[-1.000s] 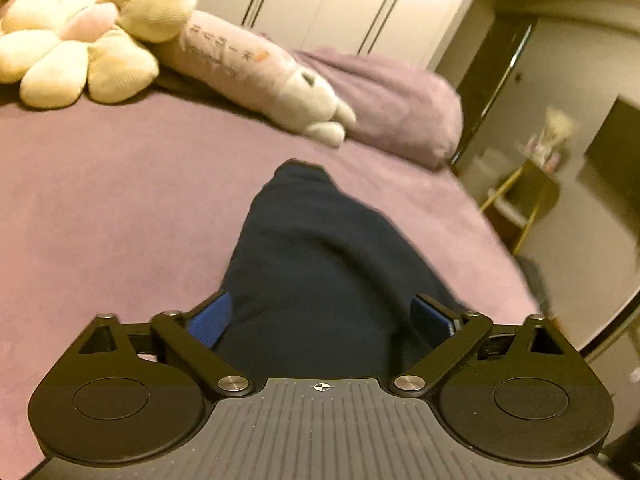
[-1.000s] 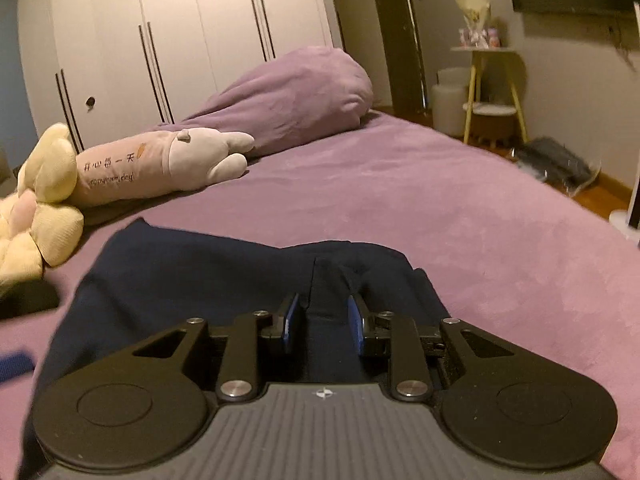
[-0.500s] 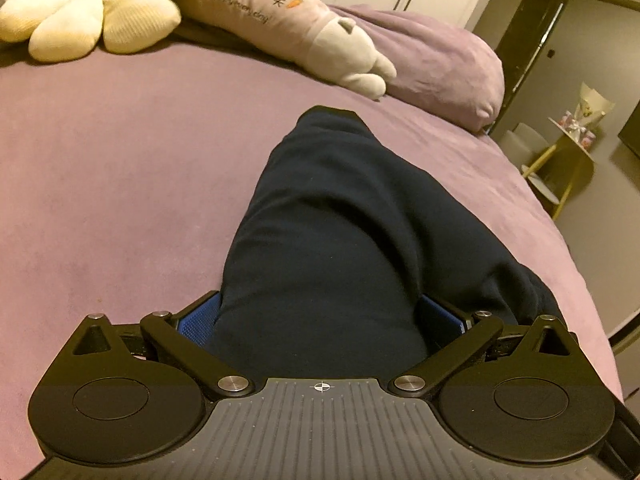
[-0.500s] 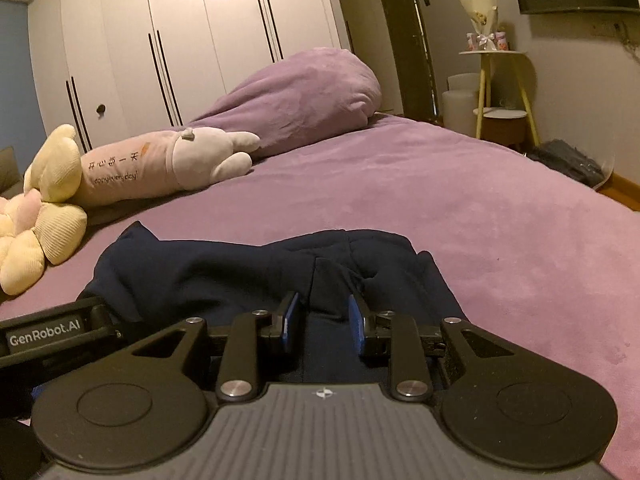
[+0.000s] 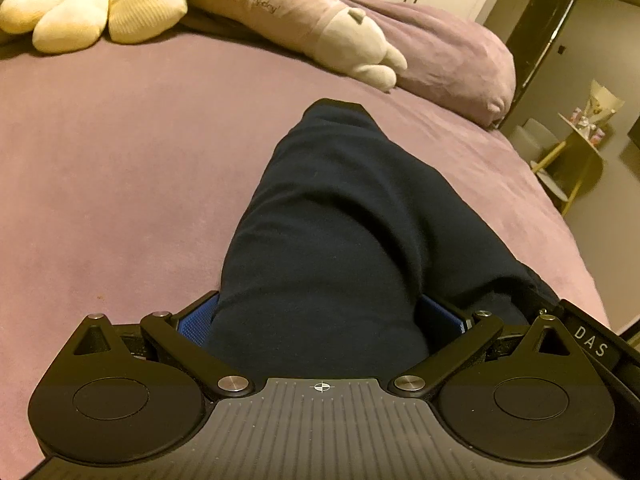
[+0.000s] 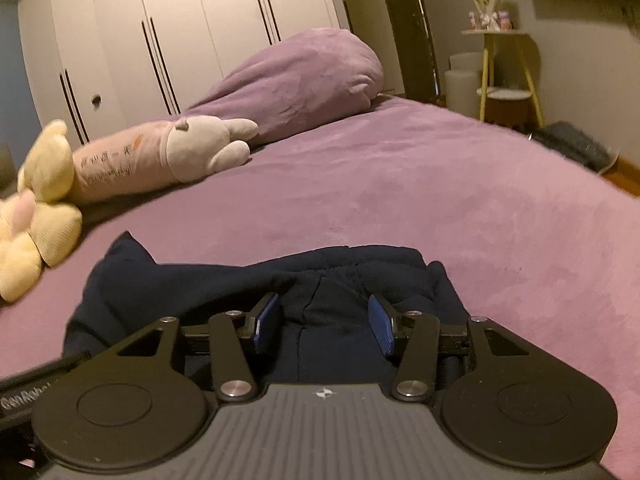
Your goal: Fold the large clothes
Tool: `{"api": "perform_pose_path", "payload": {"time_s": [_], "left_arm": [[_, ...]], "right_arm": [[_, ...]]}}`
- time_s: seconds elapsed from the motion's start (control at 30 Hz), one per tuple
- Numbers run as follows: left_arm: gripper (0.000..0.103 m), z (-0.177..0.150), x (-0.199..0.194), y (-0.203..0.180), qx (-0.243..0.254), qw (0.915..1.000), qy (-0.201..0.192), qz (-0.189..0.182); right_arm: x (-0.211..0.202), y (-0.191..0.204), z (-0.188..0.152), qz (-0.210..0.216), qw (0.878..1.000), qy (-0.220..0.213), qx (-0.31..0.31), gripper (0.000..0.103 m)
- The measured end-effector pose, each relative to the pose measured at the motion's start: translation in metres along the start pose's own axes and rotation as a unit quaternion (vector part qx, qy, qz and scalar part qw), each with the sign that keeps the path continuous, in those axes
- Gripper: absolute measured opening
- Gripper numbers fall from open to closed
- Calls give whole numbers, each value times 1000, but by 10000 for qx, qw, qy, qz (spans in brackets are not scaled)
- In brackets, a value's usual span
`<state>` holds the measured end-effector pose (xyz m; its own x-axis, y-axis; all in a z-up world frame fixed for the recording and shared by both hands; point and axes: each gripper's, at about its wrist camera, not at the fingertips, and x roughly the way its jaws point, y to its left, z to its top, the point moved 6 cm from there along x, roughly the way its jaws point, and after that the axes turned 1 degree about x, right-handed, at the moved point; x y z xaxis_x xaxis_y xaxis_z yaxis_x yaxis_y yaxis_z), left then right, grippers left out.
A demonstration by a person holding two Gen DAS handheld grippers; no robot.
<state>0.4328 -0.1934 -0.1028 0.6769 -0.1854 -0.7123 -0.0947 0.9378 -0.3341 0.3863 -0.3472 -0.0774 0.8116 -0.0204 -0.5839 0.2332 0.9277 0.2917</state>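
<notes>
Navy garment [image 6: 336,320] between parted jaws

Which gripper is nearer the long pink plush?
Left, as far as the views show. The left gripper sits at the navy garment's edge nearer the long pink plush. The right gripper, jaws just opening over the cloth, is farther.

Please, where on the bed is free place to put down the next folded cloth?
Bare bedspread lies right of the navy garment, up to the purple pillow. Another free patch is left of it, below the flower plush. The head end is crowded with the long plush toy.
</notes>
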Motion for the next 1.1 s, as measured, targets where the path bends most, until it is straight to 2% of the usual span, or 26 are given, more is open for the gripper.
{"api": "perform_pose_path", "payload": {"time_s": [0.13, 0.23, 0.3, 0.4, 0.47, 0.53, 0.6, 0.67, 0.7, 0.77, 0.83, 0.93, 1.03, 1.1], "left_arm": [[103, 1, -24, 12, -286, 9989, -22, -360], [103, -7, -55, 16, -284, 9975, -225, -604], [103, -18, -72, 18, -425, 9958, -349, -729], [103, -39, -78, 17, -439, 9950, -590, -676], [103, -37, -76, 14, -384, 9960, -550, -597], [103, -27, -70, 19, -548, 9962, -171, -654], [103, -17, -73, 26, -658, 9943, 136, -822], [103, -6, -84, 35, -468, 9936, 263, -994], [103, -1, -90, 43, -340, 9926, 351, -1112], [103, 3, -96, 57, -229, 9886, 564, -1378], [103, 3, -98, 67, -270, 9843, 772, -1562], [103, -3, -86, 74, -453, 9743, 1128, -1895], [103, -12, -71, 77, -746, 9653, 1370, -2092], [100, -13, -62, 76, -971, 9596, 1392, -2245]], "right_arm": [[-27, 11, 3, -21, 9994, -309, -127, 49], [-76, 12, -1, 212, 9958, -883, -105, 57], [-102, 10, -13, 130, 9928, -1166, -220, 61], [-118, 1, -37, 9, 9914, -1290, -199, 61], [-115, -4, -44, -98, 9911, -1320, -138, 61], [-108, -3, -37, -138, 9936, -1113, -108, 61], [-107, -4, -27, 48, 9969, -782, -8, 61], [-118, -16, -13, 379, 9978, -435, 315, 61], [-125, -26, -9, 522, 9969, -302, 496, 65], [-131, -51, -6, 848, 9924, 253, 850, 72], [-131, -78, -14, 1313, 9784, 940, 1286, 72], [-125, -104, -30, 1784, 9524, 1630, 1861, 72], [-114, -111, -43, 2233, 9232, 1919, 2469, 72], [-102, -111, -45, 2329, 9148, 1961, 2654, 73]]}}
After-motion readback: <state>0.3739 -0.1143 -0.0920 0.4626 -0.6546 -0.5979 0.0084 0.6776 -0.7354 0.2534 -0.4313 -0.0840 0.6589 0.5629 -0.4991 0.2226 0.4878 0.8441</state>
